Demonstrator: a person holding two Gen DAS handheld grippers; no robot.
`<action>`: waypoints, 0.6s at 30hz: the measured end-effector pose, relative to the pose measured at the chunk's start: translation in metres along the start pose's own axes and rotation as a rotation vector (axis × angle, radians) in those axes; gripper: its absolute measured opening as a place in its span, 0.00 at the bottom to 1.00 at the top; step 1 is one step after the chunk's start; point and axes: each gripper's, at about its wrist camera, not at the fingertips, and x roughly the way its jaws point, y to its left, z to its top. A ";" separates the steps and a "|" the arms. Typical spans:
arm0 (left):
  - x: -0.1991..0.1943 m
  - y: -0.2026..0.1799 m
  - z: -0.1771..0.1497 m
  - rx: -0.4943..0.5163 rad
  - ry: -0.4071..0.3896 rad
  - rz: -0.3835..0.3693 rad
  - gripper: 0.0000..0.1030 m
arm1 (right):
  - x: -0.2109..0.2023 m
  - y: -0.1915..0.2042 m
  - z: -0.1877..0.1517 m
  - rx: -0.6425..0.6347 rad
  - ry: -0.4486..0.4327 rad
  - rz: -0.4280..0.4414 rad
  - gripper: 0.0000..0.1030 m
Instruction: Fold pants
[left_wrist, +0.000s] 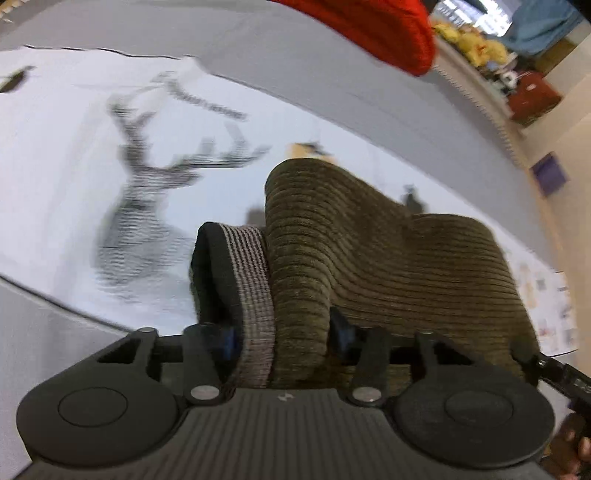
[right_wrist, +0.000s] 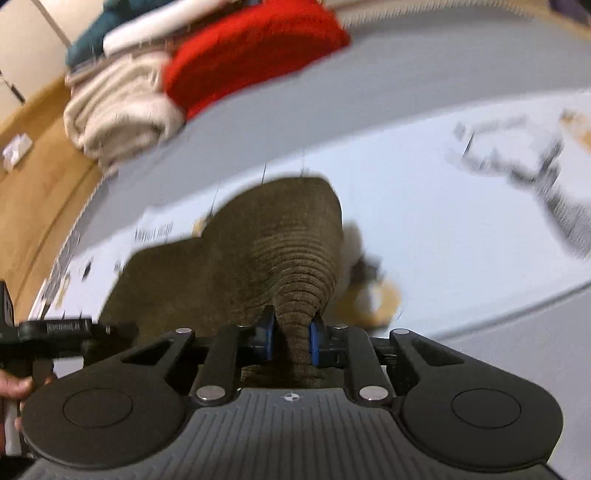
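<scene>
Left gripper (left_wrist: 282, 338): jaws part-closed, pinching the pants (left_wrist: 369, 243) at the striped waistband (left_wrist: 251, 280), cloth lifted off the printed sheet (left_wrist: 55, 166) (deer motif, blurred).

Right gripper (right_wrist: 290, 341): pads nearly together, clamping a bunched corduroy edge; the rest trails onto the sheet.

Step, by my reading: carrying a fold over. Next needs both ends lowered level and aligned before release.

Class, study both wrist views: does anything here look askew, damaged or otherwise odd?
Nothing looks damaged. One oddity: the left gripper holds the olive corduroy pants with the striped waistband lining turned outward, while the right gripper pinches a narrow bunched fold. Both views are motion-blurred, so finer details cannot be judged.
</scene>
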 end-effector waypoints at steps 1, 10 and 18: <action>0.004 -0.011 0.000 0.009 0.006 -0.024 0.47 | -0.005 -0.005 0.005 -0.002 -0.020 -0.015 0.17; 0.032 -0.115 -0.013 0.194 -0.025 -0.080 0.50 | -0.042 -0.084 0.057 0.031 -0.011 -0.166 0.17; 0.012 -0.136 -0.023 0.375 -0.178 0.127 0.73 | -0.060 -0.098 0.035 -0.082 -0.062 -0.313 0.45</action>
